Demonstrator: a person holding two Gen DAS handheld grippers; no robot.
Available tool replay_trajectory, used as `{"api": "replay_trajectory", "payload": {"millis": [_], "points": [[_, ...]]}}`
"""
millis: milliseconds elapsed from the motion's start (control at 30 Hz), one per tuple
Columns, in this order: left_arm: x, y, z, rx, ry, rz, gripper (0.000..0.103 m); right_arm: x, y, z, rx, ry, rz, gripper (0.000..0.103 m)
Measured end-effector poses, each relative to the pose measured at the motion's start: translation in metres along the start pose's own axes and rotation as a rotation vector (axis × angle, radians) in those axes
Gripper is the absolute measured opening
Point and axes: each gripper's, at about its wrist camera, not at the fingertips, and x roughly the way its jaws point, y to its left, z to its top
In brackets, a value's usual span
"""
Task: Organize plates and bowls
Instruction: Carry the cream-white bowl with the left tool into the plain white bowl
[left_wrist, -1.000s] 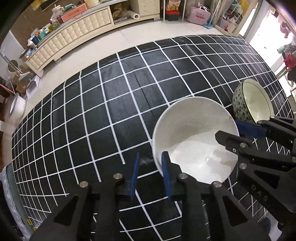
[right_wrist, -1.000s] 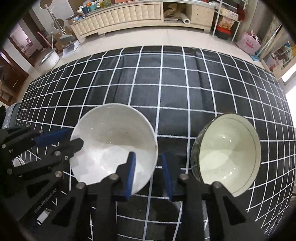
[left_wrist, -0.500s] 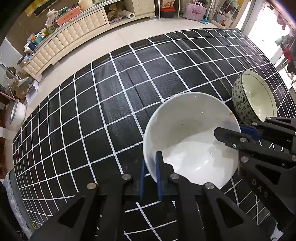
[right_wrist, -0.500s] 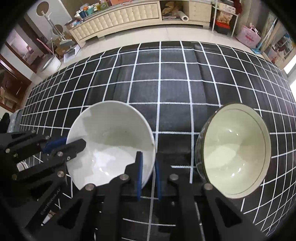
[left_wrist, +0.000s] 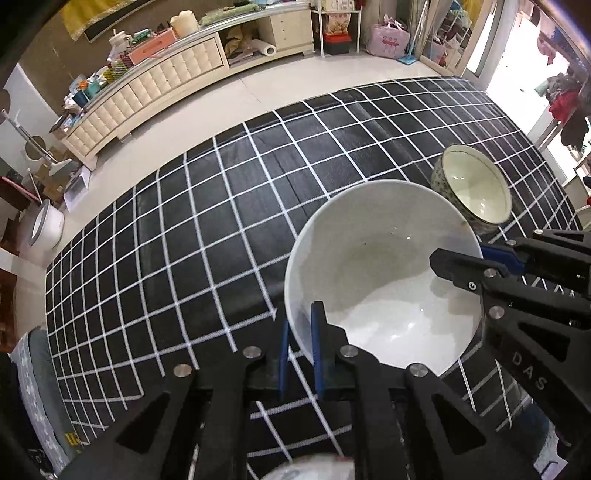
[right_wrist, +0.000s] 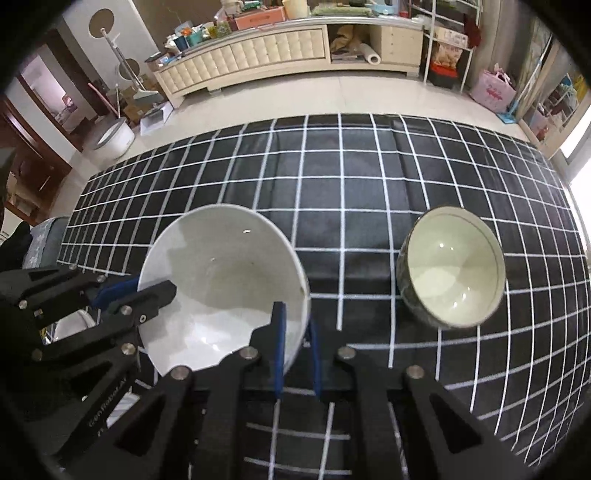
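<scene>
Both grippers clamp the white bowl's (left_wrist: 384, 280) rim: left gripper (left_wrist: 300, 347) at 7 o'clock, right gripper (right_wrist: 295, 343) at 5. The patterned bowl (right_wrist: 452, 271) stands at 3 o'clock.

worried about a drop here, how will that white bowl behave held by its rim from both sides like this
The white bowl looks like glazed ceramic: stiff, probably fragile if dropped. Its glossy rim may be slippery, and the left gripper and right gripper each pinch only a narrow bit of it. Pinched on opposite sides, it could swing or tilt between the two grips.
</scene>
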Motion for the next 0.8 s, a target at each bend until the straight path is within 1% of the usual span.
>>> {"api": "replay_trajectory", "payload": {"millis": [167,300,400,467,600,733,800], "points": [[-0.025,0.005,-0.026,-0.025,-0.007,-0.012,0.010,-0.019,0.019,-0.015,-0.022,-0.020,-0.005,0.014],[-0.049,0.010,-0.055,-0.052,-0.023,-0.021,0.010,-0.033,0.036,-0.029,-0.033,-0.032,0.004,0.014],[-0.061,0.015,-0.076,-0.079,-0.028,-0.033,0.010,-0.041,0.050,-0.040,-0.061,-0.042,-0.008,0.014],[-0.067,0.018,-0.088,-0.092,-0.027,-0.032,0.010,-0.043,0.061,-0.047,-0.080,-0.042,-0.014,0.014],[-0.076,0.022,-0.115,-0.107,-0.031,-0.021,0.010,-0.042,0.075,-0.062,-0.093,-0.030,0.002,0.014],[-0.077,0.030,-0.141,-0.127,-0.013,-0.012,0.010,-0.036,0.089,-0.075,-0.093,-0.014,0.020,0.014],[-0.075,0.032,-0.149,-0.133,-0.003,-0.010,0.010,-0.033,0.095,-0.083,-0.095,-0.006,0.029,0.014]]}}
